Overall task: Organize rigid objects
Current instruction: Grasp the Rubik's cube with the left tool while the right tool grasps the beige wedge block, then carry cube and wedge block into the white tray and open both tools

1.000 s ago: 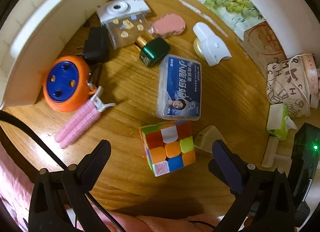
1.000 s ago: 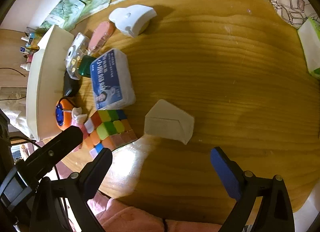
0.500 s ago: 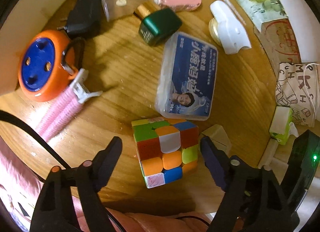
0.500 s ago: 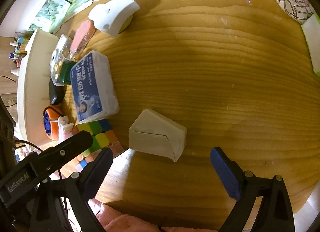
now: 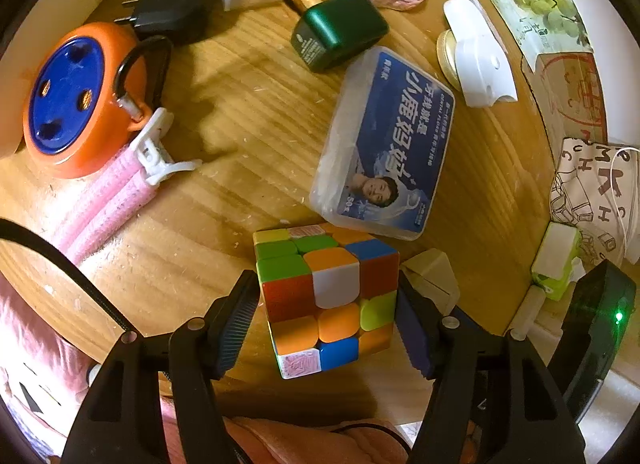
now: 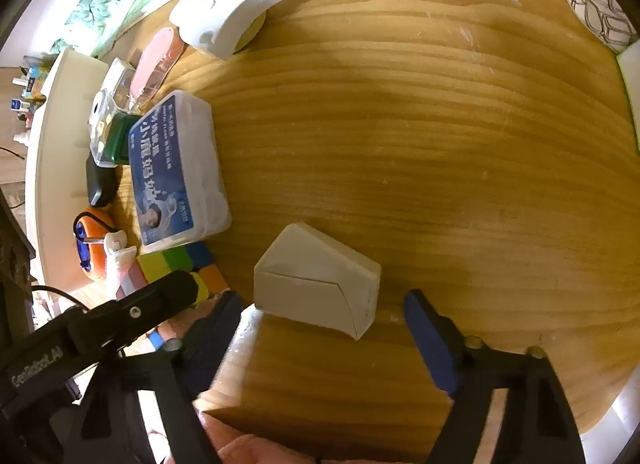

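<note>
Both tools closing now: left tool (image 5: pixel 326 306) squeezing in around the puzzle cube (image 5: pixel 326 296), right tool (image 6: pixel 320 328) narrowing, white wedge box (image 6: pixel 320 284) between its jaws, ungripped. Everything's on the worktop (image 6: pixel 400 124); sorting has barely begun, clutter remains.

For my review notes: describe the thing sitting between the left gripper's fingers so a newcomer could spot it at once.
On the round wooden table, look just below the clear plastic box with the blue label. There, the left gripper is closing around a multicoloured puzzle cube. It is the only thing with a grid of coloured squares.
</note>
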A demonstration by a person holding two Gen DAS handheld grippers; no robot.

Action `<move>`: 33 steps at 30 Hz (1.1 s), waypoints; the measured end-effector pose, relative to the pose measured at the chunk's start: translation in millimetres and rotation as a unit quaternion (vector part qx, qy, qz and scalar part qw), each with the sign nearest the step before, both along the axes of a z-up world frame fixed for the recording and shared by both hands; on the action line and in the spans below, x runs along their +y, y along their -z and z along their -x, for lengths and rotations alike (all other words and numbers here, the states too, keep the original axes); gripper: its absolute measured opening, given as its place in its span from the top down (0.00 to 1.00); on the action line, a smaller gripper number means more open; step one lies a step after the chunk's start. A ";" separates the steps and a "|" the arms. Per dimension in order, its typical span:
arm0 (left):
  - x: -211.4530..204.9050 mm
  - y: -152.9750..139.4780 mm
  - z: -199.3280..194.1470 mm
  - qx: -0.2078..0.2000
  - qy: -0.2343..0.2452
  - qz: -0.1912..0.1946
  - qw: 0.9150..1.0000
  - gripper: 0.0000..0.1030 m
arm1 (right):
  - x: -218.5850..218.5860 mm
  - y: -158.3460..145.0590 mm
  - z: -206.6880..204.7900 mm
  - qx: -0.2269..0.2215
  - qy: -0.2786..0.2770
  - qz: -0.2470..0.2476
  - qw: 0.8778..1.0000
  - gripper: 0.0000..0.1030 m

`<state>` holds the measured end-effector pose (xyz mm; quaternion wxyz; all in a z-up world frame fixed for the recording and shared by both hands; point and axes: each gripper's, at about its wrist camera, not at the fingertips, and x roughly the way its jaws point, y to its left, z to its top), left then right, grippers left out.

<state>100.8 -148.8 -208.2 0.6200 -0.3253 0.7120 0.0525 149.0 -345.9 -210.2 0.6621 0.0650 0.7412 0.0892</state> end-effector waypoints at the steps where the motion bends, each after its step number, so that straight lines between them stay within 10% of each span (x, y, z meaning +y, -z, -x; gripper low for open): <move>1: 2.4 -0.1 0.8 0.003 -0.001 0.001 1.000 0.33 | -1.0 -0.2 -1.6 0.000 0.000 -0.002 1.000 0.24; 33: 37.0 -46.9 46.5 -0.047 -0.019 -0.026 0.998 0.34 | 28.9 -26.0 45.7 -0.047 -0.042 -0.033 0.997 0.36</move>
